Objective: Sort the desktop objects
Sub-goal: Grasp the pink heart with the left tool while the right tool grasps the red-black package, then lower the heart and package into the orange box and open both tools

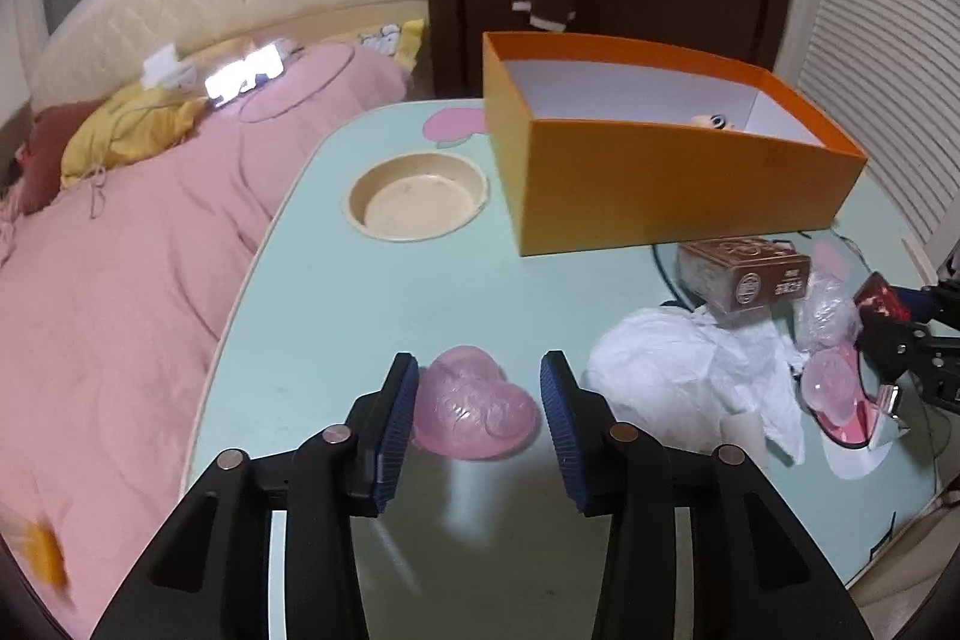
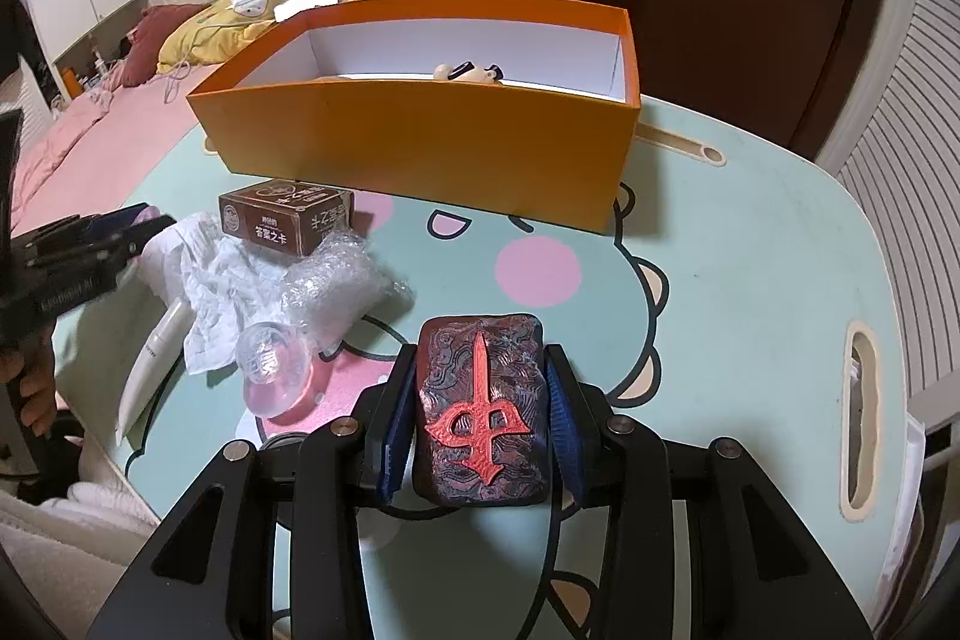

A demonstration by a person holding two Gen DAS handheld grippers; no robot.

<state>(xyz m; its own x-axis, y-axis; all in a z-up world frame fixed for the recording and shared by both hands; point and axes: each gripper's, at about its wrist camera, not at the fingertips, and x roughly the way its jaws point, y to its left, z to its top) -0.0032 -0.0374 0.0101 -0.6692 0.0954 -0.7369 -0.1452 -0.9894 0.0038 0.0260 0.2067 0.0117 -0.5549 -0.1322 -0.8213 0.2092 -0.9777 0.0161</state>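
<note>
on the mint-green table, your left gripper points down at a pink heart-shaped piece. the heart lies between the two blue pads; the left pad looks to touch its side, while the right pad stands just clear of it, so the jaws are apart around the heart and not clamped.

your right gripper has its jaws clamped on a dark embossed block with a raised red symbol; both blue pads press its long sides.

the orange box stands open at the far side of the table, white inside, with a small cream-and-black item on its floor. a brown card box sits just in front of the orange box, touching crumpled white paper and a wad of bubble wrap. a clear round piece lies near the bubble wrap, and a white pen-like tool rests at the table edge. a round cream cup recess is set into the tabletop left of the orange box.
</note>
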